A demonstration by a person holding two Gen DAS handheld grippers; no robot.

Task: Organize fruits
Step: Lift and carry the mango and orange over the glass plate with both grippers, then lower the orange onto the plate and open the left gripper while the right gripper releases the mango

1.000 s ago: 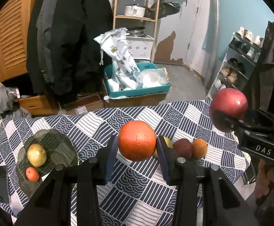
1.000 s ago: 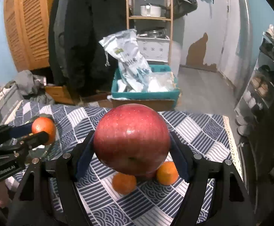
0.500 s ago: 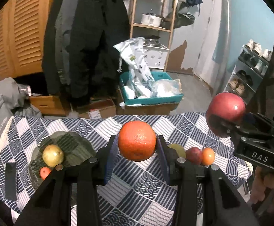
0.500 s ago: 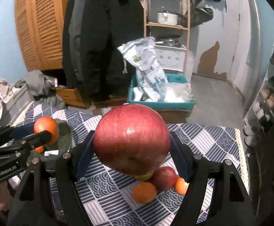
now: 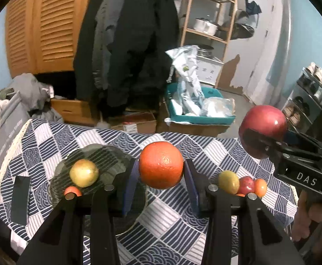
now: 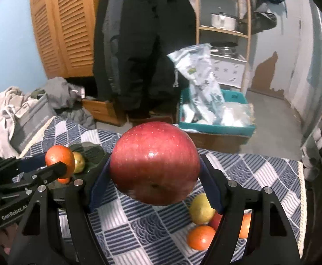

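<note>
My left gripper (image 5: 161, 169) is shut on an orange (image 5: 161, 167), held above the table just right of a dark glass plate (image 5: 112, 156). The plate holds a yellow-green apple (image 5: 84, 173) and a small orange fruit (image 5: 72, 191). My right gripper (image 6: 155, 165) is shut on a large red apple (image 6: 155, 162), held high over the table; that apple also shows in the left wrist view (image 5: 263, 130). A pile of loose fruit lies on the cloth at the right: a yellow fruit (image 6: 200, 208), an orange (image 6: 200, 237) and a small red apple (image 5: 246, 184).
The table has a blue and white patterned cloth (image 5: 167, 223). A dark flat object (image 5: 20, 199) lies at its left edge. Behind the table stand a teal bin of bags (image 5: 196, 108), cardboard boxes, hanging coats and a wooden shelf.
Both grippers have swung left with their fruit still held. The plate now sits nearer the middle of the left wrist view, and the loose fruit pile has shifted right.
</note>
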